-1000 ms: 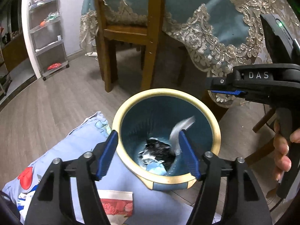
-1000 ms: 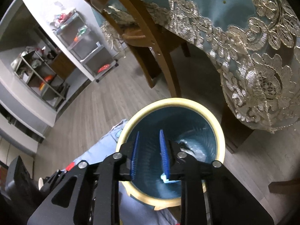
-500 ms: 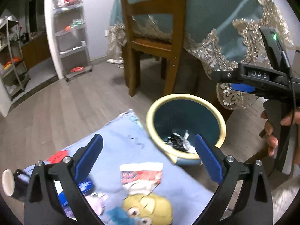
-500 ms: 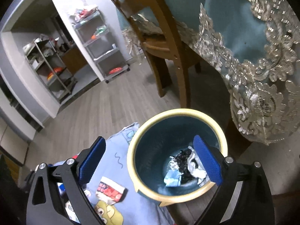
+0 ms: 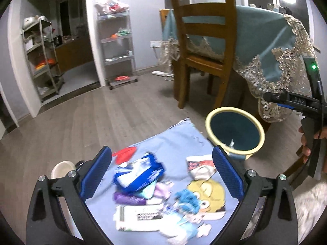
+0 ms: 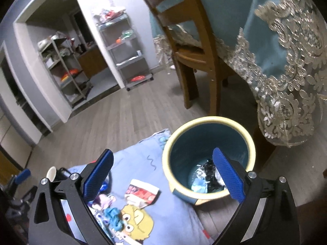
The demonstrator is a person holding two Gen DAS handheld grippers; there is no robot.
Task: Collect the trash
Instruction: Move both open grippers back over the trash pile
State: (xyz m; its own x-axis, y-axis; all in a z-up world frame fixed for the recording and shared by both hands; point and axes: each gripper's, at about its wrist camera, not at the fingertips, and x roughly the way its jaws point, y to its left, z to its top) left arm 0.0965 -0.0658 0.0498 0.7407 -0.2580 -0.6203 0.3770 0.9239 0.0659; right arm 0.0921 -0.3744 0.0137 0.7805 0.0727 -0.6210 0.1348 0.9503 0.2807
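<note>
A teal bin with a cream rim [image 5: 235, 131] [image 6: 208, 157] stands on the floor at the edge of a light blue cartoon mat [image 5: 175, 140] [image 6: 141, 157]. Crumpled trash [image 6: 206, 175] lies in its bottom. On the mat lie a red and white wrapper [image 5: 201, 166] [image 6: 142, 193], a blue and white wrapper [image 5: 139, 173], a purple wrapper [image 5: 128, 199] and a white packet [image 5: 139, 217]. My left gripper [image 5: 161, 175] is open and empty above the mat's litter. My right gripper [image 6: 163, 175] is open and empty above the bin's near rim, and shows at the right of the left wrist view [image 5: 296, 102].
A wooden chair [image 5: 204, 40] [image 6: 190, 47] and a table with a lace-edged teal cloth [image 5: 286, 47] [image 6: 286, 30] stand behind the bin. Metal shelf racks [image 5: 116, 47] [image 6: 124, 47] stand by the far wall. A small white cup [image 5: 61, 168] sits at the mat's left edge.
Both grippers have pulled back and up from the bin. The right gripper opened from nearly shut, and a piece dropped into the bin. The left view now takes in the mat's litter.
</note>
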